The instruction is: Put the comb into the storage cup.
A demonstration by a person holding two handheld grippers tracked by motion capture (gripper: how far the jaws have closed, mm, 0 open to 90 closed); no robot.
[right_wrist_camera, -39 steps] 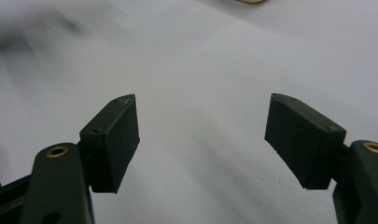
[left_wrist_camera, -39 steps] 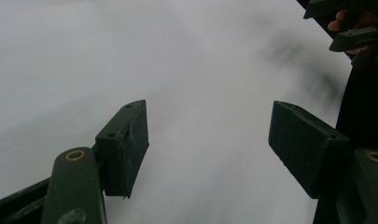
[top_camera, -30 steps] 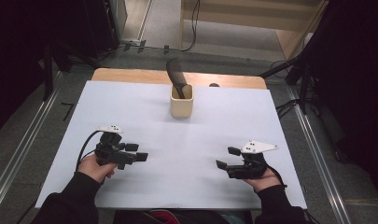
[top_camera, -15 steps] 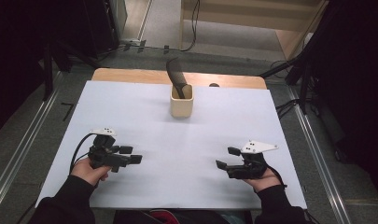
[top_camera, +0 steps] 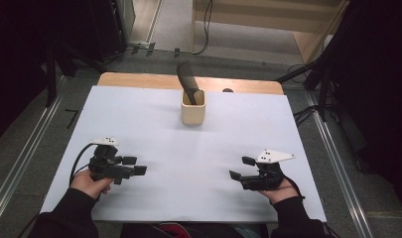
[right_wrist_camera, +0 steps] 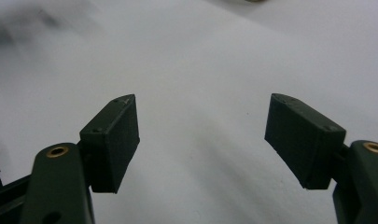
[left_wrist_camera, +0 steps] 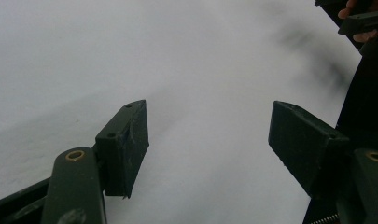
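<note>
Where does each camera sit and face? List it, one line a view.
High view: above the person's side, looking forward and down on the table, cup, both hands and grippers.
Left gripper view: on the left gripper, facing the white sheet; own fingers, spread.
Right gripper view: on the right gripper, same.
Shared: the white sheet.

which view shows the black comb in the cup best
The high view: the black comb stands tilted in the beige cup at the far middle of the white table, whole and sharp. The right gripper view catches at most a sliver at its top edge; the left gripper view faces bare table.
</note>
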